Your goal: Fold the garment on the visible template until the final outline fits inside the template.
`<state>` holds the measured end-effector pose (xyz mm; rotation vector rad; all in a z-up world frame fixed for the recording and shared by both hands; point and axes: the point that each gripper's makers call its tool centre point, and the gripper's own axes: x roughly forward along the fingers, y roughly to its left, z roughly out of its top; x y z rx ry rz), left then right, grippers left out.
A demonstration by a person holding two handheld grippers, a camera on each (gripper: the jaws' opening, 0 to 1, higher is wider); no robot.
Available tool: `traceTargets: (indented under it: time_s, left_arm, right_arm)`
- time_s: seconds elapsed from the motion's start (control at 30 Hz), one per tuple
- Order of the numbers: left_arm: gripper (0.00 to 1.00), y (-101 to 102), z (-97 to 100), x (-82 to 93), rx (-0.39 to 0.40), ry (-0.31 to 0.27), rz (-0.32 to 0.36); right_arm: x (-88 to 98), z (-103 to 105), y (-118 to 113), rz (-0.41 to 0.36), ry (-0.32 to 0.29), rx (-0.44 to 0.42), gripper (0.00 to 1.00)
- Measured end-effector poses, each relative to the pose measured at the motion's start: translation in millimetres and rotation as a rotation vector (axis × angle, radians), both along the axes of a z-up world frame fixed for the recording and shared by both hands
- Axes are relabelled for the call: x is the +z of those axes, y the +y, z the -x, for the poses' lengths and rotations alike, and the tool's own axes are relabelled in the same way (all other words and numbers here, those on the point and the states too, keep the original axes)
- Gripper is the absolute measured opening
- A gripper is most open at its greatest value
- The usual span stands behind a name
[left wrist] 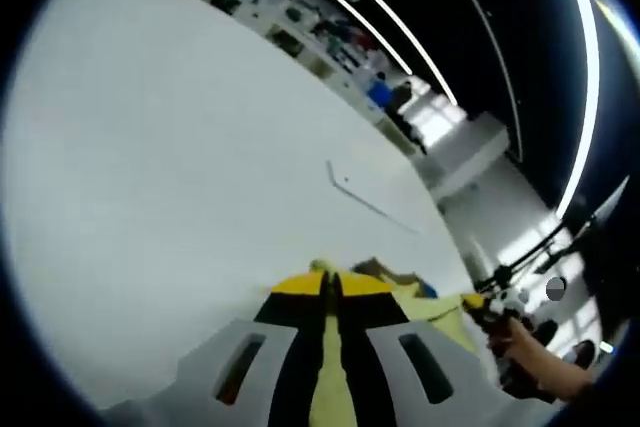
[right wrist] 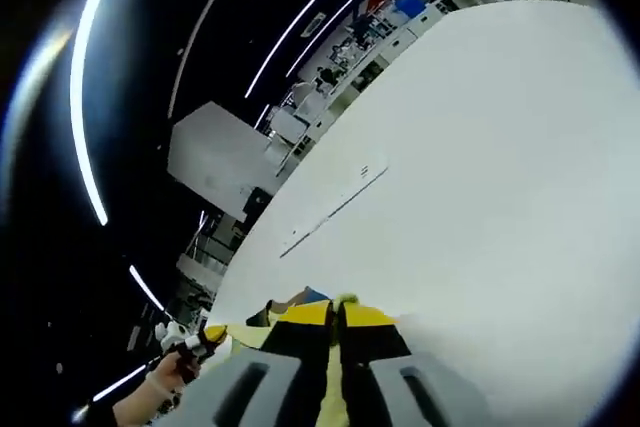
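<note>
Left gripper view: my left gripper point(left wrist: 331, 292) has its jaws pressed together, yellow-tipped, with a strip of yellow cloth pinched between them. That cloth is the garment point(left wrist: 425, 299), pale yellow with a bit of blue showing, and it runs off to the right of the jaws, lifted off the table point(left wrist: 180, 147). At the far right the other gripper point(left wrist: 487, 309) comes in with a hand point(left wrist: 525, 352) behind it, and the garment's edge reaches to it. On the white table beyond the jaws I see a thin line with a corner, the template point(left wrist: 365, 197), well apart from the garment.

Right gripper view: my right gripper point(right wrist: 338, 314) is likewise closed tight, a yellow strip of garment point(right wrist: 300, 299) caught between the jaws, with blue and tan folds bunched just past the tips. The left gripper point(right wrist: 200, 339) enters at lower left, a hand point(right wrist: 150, 392) on it, touching the garment's other end. The template line point(right wrist: 335, 209) lies on the table point(right wrist: 500, 147) ahead, clear of the cloth.

The view is tilted; shelves and ceiling light strips sit behind the table, blurred.
</note>
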<state>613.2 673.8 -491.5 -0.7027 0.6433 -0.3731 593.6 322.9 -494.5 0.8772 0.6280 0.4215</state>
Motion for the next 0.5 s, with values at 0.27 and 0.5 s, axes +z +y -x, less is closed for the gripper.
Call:
traceTargets:
  time_s: [0.27,0.5]
  left_arm:
    - [0.00,0,-12.0,-10.0,0.080,0.043,0.029]
    - [0.20,18,-13.1,-6.3,0.072,-0.025,-0.115]
  right_arm:
    - [-6.5,-7,-1,-0.025,0.021,-0.064,0.06]
    - [2.8,-7,-10,0.015,-0.018,-0.057,0.10]
